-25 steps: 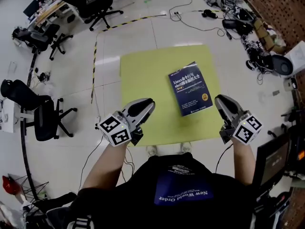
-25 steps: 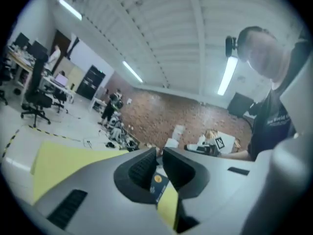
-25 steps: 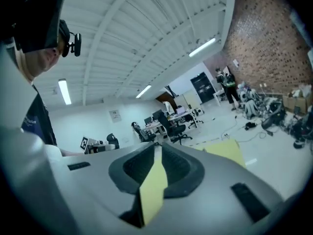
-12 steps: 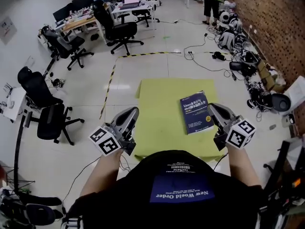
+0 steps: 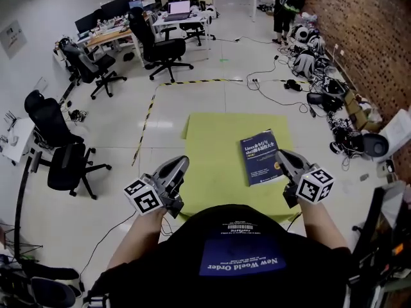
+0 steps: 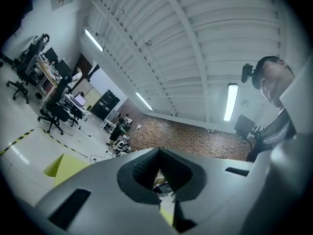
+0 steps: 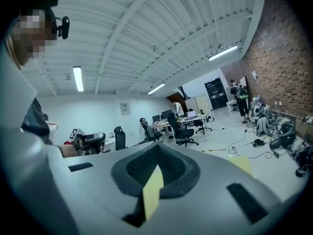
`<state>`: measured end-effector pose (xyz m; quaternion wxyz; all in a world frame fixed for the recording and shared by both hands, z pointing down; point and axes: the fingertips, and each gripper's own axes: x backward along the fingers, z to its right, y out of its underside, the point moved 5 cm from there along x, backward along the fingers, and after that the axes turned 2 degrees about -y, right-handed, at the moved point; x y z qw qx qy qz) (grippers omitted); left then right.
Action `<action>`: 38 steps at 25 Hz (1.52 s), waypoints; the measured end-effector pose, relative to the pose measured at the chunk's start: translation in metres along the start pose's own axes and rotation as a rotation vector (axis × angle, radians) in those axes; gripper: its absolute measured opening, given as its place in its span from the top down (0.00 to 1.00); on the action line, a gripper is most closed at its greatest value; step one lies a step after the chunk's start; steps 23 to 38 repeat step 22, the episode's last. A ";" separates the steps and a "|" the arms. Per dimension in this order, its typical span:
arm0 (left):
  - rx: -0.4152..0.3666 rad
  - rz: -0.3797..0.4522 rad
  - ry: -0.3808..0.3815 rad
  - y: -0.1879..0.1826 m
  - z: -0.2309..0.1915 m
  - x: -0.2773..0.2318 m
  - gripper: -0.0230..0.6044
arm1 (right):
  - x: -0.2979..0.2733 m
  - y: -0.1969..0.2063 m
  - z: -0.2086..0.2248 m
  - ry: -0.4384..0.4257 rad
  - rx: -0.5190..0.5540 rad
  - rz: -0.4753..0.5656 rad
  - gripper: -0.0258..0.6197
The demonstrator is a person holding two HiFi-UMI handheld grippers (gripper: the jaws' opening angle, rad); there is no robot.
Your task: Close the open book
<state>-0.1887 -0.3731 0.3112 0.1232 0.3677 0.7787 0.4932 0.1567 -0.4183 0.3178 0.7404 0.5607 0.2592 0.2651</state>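
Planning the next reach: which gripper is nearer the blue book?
The right gripper: its tip is at the right edge of the closed blue book, while the left gripper is over the yellow mat's opposite side.

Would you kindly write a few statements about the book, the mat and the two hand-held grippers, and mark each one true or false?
1. The book lies closed with its blue cover facing up. True.
2. The book rests directly on the white floor. False: it lies on the yellow-green mat.
3. The left hand-held gripper has its jaws together with nothing between them. True.
4. The right hand-held gripper is clamped on the book. False: its jaws are together and empty, and its own view looks out across the room, not at the book.
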 end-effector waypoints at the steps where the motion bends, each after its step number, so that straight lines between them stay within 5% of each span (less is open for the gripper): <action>1: -0.009 -0.002 0.003 -0.001 0.002 -0.003 0.95 | 0.000 -0.002 0.001 -0.001 0.015 -0.005 0.99; 38: -0.012 -0.026 0.035 0.012 0.008 -0.004 0.95 | -0.013 0.003 -0.001 -0.031 0.058 -0.041 0.99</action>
